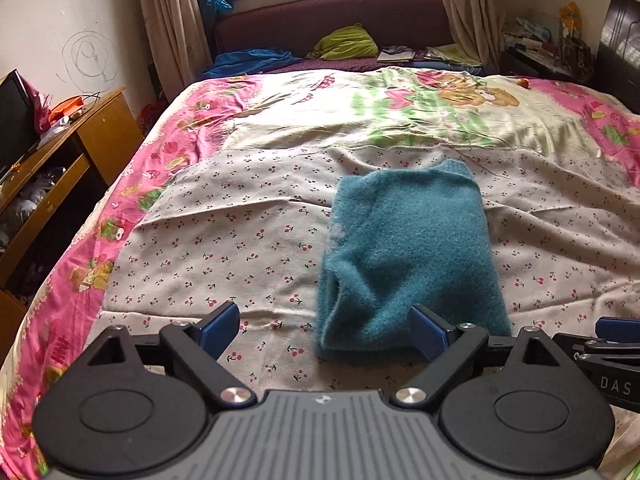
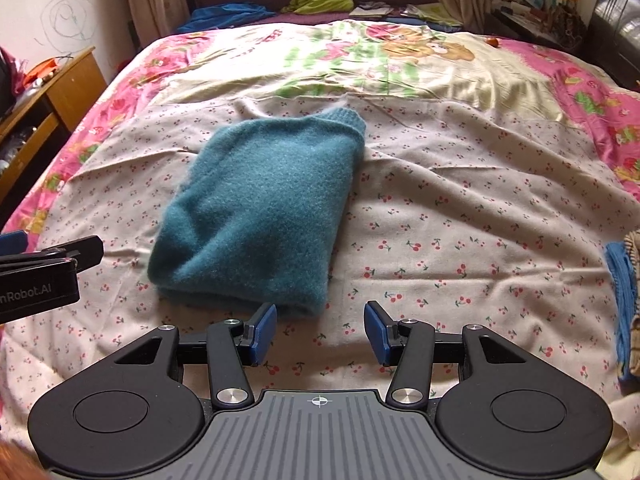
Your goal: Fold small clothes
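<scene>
A teal fuzzy sweater lies folded into a compact rectangle on the cherry-print sheet; it also shows in the right wrist view. My left gripper is open and empty, just in front of the sweater's near edge, its right finger against the near right corner. My right gripper is open and empty, just in front of the sweater's near right corner, not touching it. Each gripper shows at the edge of the other's view.
The sheet lies over a pink cartoon bedspread. A wooden TV cabinet stands left of the bed. A blue and tan cloth pile sits at the right. Clothes and clutter lie by the headboard.
</scene>
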